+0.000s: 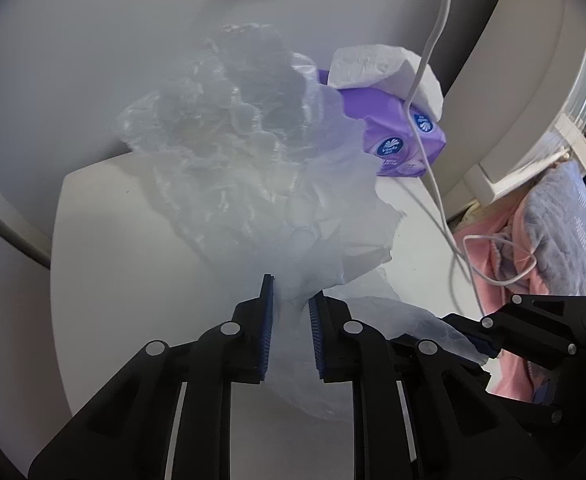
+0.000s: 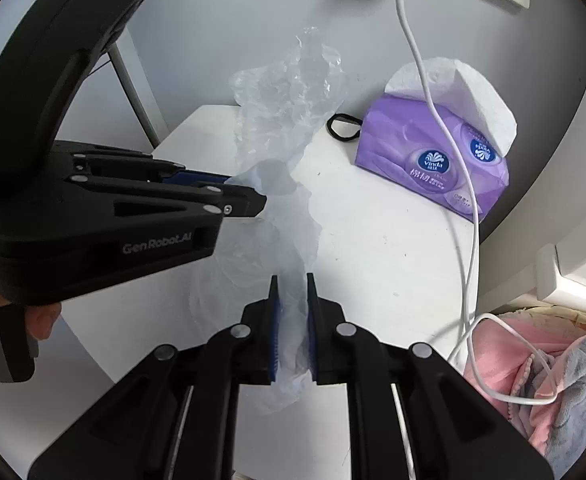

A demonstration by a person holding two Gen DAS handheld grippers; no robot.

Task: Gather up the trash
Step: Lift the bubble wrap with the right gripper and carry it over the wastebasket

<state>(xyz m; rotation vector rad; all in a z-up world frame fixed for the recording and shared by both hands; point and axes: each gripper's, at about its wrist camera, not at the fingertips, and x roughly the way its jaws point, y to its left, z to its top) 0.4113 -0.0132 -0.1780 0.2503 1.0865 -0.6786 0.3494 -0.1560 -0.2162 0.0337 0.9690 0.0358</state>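
Plastic bag (image 1: 253, 152), pinched between both grippers

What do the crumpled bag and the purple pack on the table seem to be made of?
The bag, pinched by both the left hand-held gripper and the right hand-held gripper, looks like thin, clear plastic film: it is see-through, wrinkled and glossy. The purple pack seems to be a soft printed plastic wrap with a slight sheen; the white sheet sticking out looks like matte tissue paper.
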